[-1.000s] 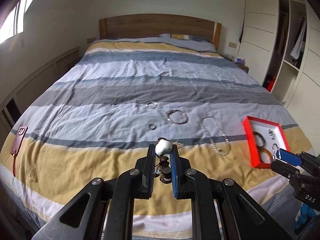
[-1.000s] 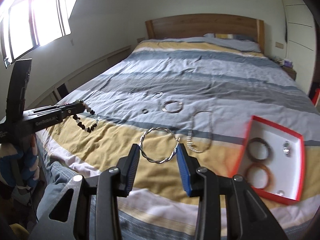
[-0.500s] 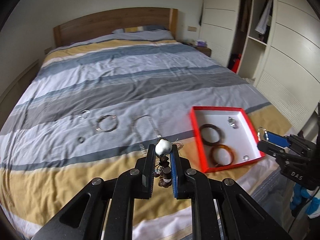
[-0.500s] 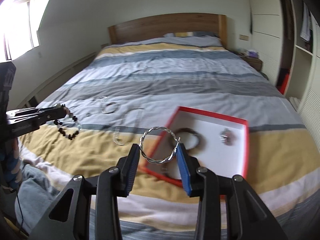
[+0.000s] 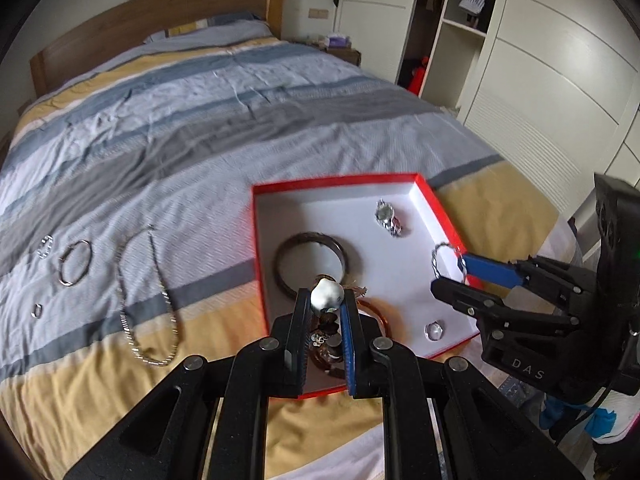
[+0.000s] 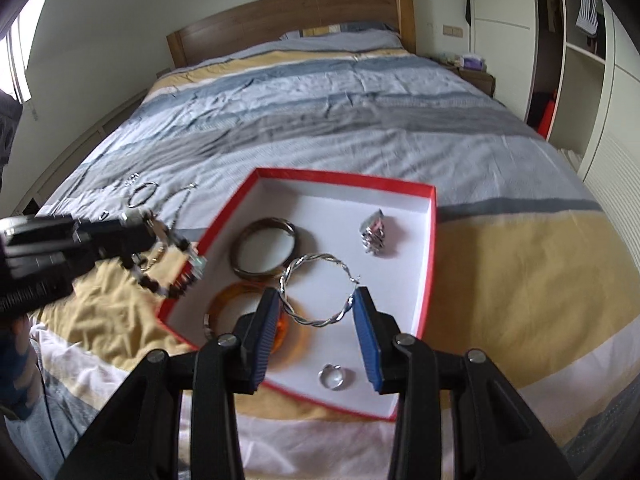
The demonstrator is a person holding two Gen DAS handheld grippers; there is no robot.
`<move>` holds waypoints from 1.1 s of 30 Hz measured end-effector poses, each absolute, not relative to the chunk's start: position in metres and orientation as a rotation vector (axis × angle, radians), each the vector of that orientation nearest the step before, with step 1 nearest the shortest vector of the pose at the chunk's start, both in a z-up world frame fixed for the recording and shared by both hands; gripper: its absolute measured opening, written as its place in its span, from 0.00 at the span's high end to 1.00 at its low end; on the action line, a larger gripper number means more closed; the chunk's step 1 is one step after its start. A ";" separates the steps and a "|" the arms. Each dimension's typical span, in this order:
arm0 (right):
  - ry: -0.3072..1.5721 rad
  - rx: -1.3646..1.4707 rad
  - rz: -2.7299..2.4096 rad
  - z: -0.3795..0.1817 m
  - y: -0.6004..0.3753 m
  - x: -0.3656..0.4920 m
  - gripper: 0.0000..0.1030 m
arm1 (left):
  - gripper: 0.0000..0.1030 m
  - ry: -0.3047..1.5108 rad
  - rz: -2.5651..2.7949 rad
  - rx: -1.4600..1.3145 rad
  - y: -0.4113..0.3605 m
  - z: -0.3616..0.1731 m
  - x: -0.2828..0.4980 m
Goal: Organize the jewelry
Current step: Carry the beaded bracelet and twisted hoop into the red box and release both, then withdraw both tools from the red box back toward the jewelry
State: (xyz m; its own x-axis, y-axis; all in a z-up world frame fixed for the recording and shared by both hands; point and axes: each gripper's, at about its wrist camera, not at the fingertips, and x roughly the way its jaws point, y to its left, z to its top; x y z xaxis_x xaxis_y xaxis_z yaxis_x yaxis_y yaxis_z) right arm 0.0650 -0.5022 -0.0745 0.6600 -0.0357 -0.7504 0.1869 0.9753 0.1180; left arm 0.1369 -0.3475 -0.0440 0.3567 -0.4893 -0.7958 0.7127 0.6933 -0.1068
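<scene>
Both grippers hover over the red tray (image 6: 433, 240): left (image 5: 325, 320) pinching a beaded bracelet (image 5: 327, 295), right (image 6: 318, 312) clamping a twisted hoop (image 6: 316, 290).

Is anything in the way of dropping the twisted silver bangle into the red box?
Nothing covers the red box; it is open-topped. The right gripper holds the twisted silver bangle above it. Below lie a dark bangle, amber bangle, ring and watch, with bare white floor between them.
</scene>
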 end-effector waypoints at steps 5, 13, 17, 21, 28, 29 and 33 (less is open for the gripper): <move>0.895 0.191 -0.125 -0.096 -0.511 0.078 0.65 | 0.86 0.985 -0.771 0.303 -0.356 -0.080 0.144; 0.959 0.164 -0.101 -0.121 -0.510 0.091 0.65 | 0.86 1.060 -0.758 0.319 -0.356 -0.117 0.154; 0.972 0.131 -0.093 -0.123 -0.505 0.093 0.64 | 0.85 1.057 -0.756 0.326 -0.357 -0.120 0.153; 0.979 0.114 -0.099 -0.124 -0.504 0.093 0.64 | 0.85 1.064 -0.759 0.318 -0.355 -0.118 0.152; 0.982 0.112 -0.130 -0.118 -0.507 0.085 0.64 | 0.66 1.063 -0.793 0.318 -0.353 -0.109 0.143; 0.981 0.114 -0.135 -0.116 -0.507 0.082 0.64 | 0.59 1.056 -0.795 0.323 -0.353 -0.106 0.141; 0.959 0.139 -0.156 -0.106 -0.509 0.068 0.63 | 0.50 1.028 -0.785 0.317 -0.345 -0.091 0.133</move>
State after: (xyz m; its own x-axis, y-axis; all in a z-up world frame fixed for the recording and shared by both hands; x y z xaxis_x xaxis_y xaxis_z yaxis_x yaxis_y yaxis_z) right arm 0.0681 -0.5085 -0.1063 0.5644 -0.0709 -0.8225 0.1937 0.9799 0.0485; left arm 0.1327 -0.3446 -0.0908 0.2804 -0.4326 -0.8569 0.7131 0.6915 -0.1158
